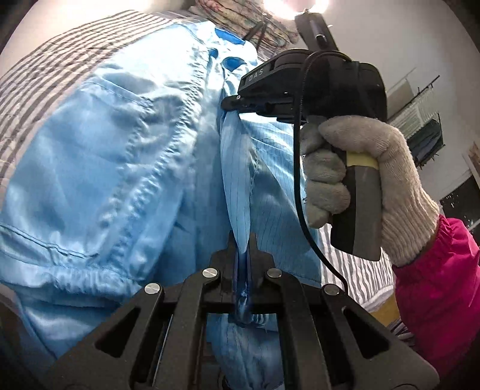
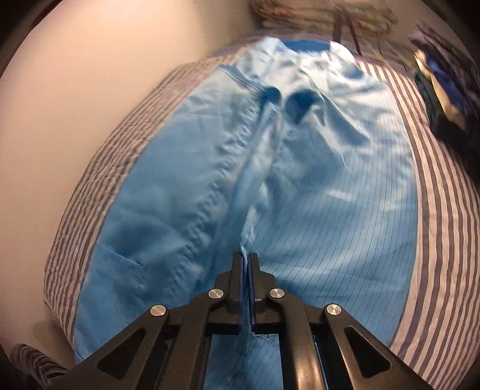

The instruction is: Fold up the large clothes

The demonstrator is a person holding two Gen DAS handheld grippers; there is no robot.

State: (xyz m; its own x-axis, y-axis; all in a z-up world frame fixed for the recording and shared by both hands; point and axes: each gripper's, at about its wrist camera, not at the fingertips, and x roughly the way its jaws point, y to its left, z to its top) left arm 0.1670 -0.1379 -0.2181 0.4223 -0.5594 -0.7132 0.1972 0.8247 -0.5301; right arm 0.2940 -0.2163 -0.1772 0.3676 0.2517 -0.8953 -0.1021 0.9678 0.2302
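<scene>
Lying spread over a grey-striped bed sheet [image 2: 444, 210]: a light blue garment [image 2: 330, 216]. Pinching a raised fold of that fabric, jaws closed on it: left claw [image 1: 242, 240]. Clamping the same ridge further along, held by a gloved hand [image 1: 360, 180]: right claw [image 2: 246, 258].

Striped bedsheet [image 2: 444, 210], plain pale wall [image 2: 75, 90], bright ceiling light [image 1: 295, 6]
</scene>
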